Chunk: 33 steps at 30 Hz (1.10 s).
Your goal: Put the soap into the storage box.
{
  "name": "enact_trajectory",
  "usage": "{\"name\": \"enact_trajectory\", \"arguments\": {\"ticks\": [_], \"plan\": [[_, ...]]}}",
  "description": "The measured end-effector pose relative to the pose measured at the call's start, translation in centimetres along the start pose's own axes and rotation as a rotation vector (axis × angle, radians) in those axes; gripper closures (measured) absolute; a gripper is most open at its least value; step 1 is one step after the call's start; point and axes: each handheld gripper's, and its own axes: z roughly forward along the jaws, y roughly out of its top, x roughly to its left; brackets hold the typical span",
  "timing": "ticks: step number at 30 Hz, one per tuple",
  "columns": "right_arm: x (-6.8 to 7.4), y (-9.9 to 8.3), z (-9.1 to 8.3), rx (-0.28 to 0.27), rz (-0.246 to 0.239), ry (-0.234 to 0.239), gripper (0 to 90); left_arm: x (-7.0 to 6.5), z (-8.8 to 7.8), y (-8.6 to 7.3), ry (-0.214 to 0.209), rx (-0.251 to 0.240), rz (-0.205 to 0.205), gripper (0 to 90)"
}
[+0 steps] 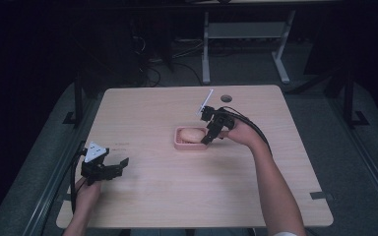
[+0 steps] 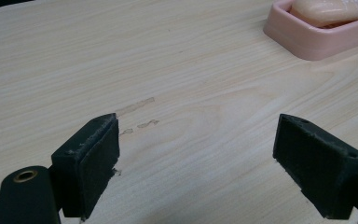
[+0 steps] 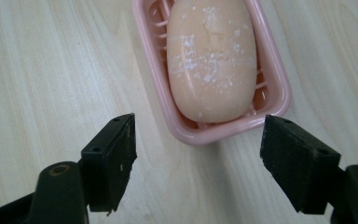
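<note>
White flecks on soap (image 3: 210,60), ribbed pink dish (image 3: 279,88), seen from right hand-held gripper (image 3: 198,158)

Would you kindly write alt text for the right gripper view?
A peach soap bar lies in a pink soap dish on a pale wooden table. The right gripper sits just short of the dish's near end, its black jaws open wide.

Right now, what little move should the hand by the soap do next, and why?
Probably ease the right gripper forward over the soap. Its jaws stand open just short of the pink dish, and the soap lies inside, untouched. The left gripper waits open, far away.
</note>
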Motion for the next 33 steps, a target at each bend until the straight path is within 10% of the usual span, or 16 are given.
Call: {"name": "enact_trajectory", "arguments": {"ticks": [33], "plan": [[1.6, -4.3, -0.6, 0.008, 0.035, -0.004, 23.9, -0.1, 0.1, 0.0, -0.001, 0.002, 0.008, 14.2]]}}
